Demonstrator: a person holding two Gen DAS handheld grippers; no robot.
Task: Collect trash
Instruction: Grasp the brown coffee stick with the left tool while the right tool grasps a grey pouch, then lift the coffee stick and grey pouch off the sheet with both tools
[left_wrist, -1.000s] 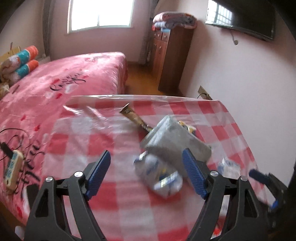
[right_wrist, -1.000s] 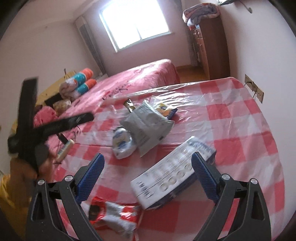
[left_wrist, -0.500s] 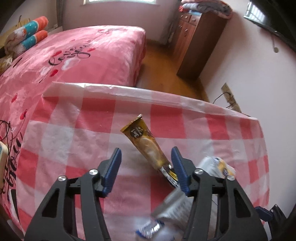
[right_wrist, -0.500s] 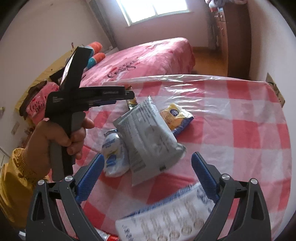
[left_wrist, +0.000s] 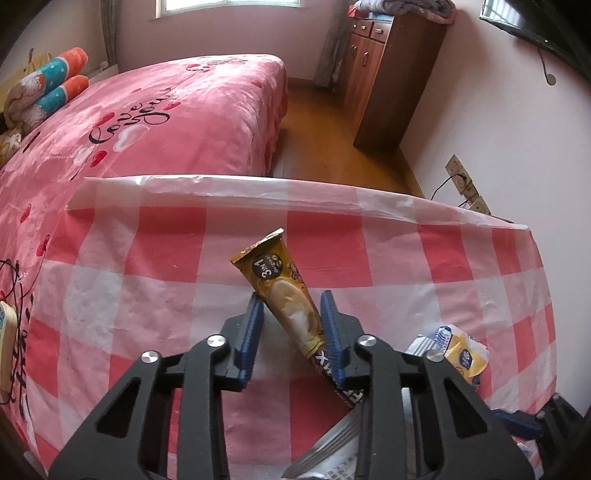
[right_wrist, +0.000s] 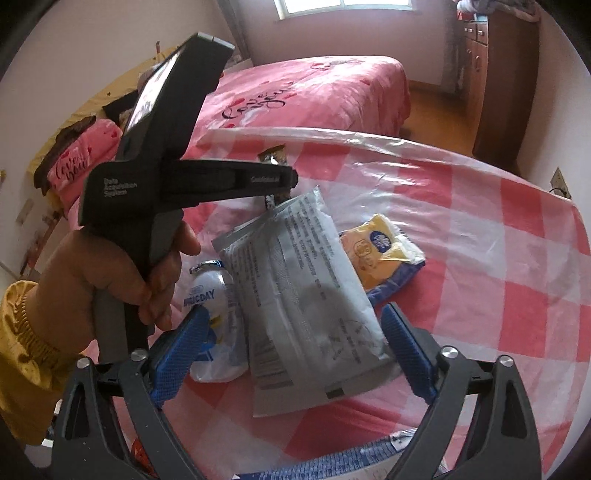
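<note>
A gold coffee sachet (left_wrist: 280, 291) lies slantwise on the red-and-white checked tablecloth (left_wrist: 147, 288). My left gripper (left_wrist: 291, 296) points down at it; its jaws are closing with the sachet between the blue pads (left_wrist: 255, 332), close to both. In the right wrist view a hand (right_wrist: 110, 273) in a yellow sleeve holds that left gripper (right_wrist: 184, 177). My right gripper (right_wrist: 293, 350) hovers wide over a grey-white pouch (right_wrist: 295, 288), its jaws closing a little and not touching it. A small white wrapper (right_wrist: 207, 295) lies beside its left pad.
A yellow-and-blue packet (right_wrist: 380, 254) lies right of the pouch. A blue-and-white box (right_wrist: 332, 469) sits at the near edge. Beyond the table's far edge (left_wrist: 258, 181) are a pink bed (left_wrist: 166, 110), a brown cabinet (left_wrist: 391, 74) and wall sockets (left_wrist: 465, 184).
My left gripper went forward from over the pouch to the gold sachet and narrowed its jaws around it. My right gripper moved from over the box to the grey pouch.
</note>
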